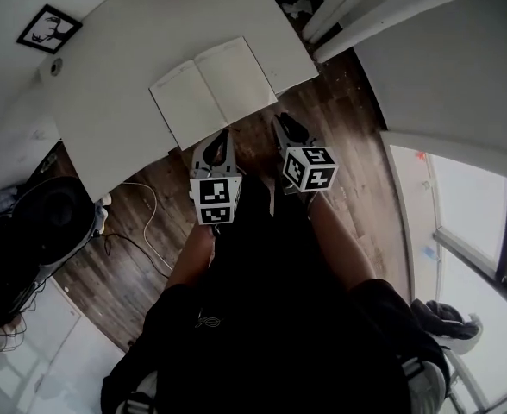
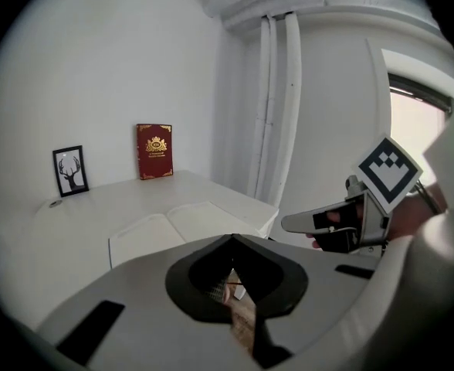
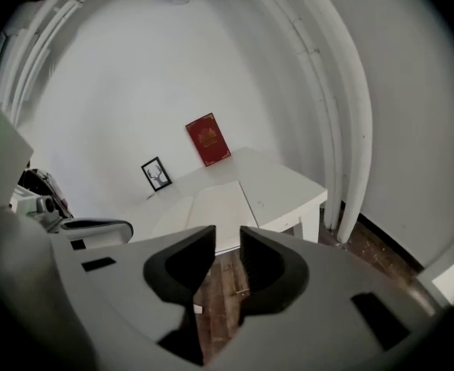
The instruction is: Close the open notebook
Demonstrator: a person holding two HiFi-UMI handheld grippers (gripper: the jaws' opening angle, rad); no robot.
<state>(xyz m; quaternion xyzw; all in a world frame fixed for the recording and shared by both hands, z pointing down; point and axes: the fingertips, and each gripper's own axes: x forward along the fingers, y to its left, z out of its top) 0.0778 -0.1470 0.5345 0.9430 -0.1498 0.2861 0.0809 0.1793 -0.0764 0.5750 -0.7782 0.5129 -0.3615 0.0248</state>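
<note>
Notebook (image 1: 212, 89) lies open on table (image 1: 115, 102) (left tool's (image 1: 223, 136) jaws together).

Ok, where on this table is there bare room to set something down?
Widest bare patch: the table's left part, between the open notebook and the framed deer picture. Also bare: the band behind the notebook up to the red book. Tight: the narrow strip between notebook and the right edge, and the front edge, which the notebook reaches.

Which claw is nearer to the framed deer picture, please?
Left. The left claw hangs off the table's near edge, the right claw beside it, farther from the framed deer picture.
</note>
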